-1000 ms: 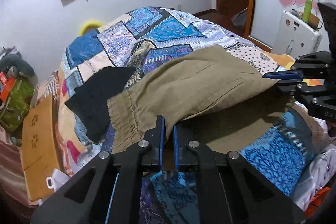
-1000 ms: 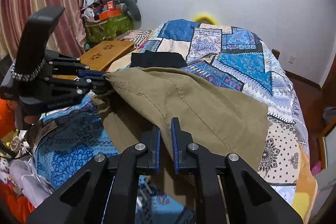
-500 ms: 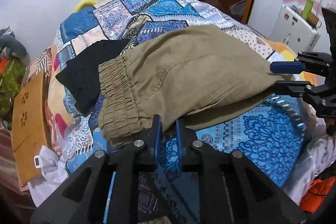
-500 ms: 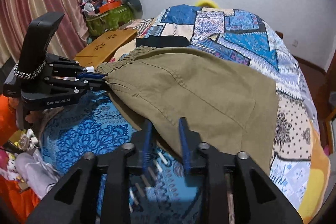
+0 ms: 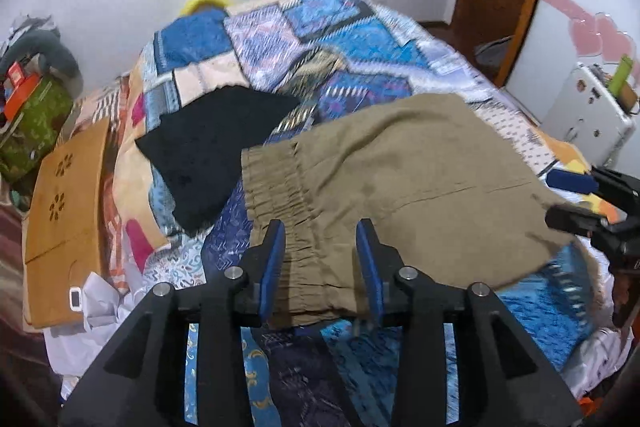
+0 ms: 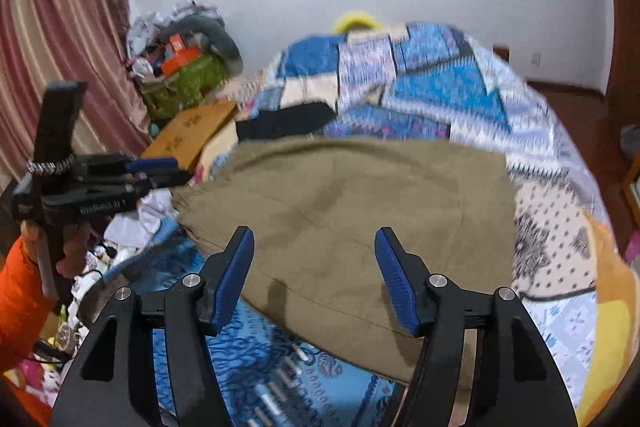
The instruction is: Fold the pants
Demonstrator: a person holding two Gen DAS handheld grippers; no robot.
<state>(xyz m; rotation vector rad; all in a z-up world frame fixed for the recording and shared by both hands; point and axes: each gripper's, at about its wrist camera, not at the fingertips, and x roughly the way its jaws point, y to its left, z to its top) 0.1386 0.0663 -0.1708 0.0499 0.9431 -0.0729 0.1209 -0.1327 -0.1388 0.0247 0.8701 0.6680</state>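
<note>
A: Olive-khaki cotton, that's the pants [image 5: 392,195], lying folded on the bed with the patchwork quilt [image 5: 304,39]. The gathered elastic waistband [image 5: 276,187] sits at the left end in the left wrist view.

B: And the tongs?

A: Left tongs [image 5: 320,259] are spread wide, blue pads either side of the waistband corner, not pinching anything. Right tongs [image 6: 316,267] are spread too, hovering over the near edge of the pants, nothing between the pads.

B: Can you see each gripper from the other camera?

A: Yep. The right wrist view shows the left tongs out at the left, beside the waistband end, held by a hand with an orange sleeve [image 6: 20,299].

B: Other stuff on the bed?

A: A black garment [image 5: 212,155] lies flat just beyond the waistband. A wooden board [image 5: 64,211] rests off the bed's left side. The pictures are a bit blurry.
</note>
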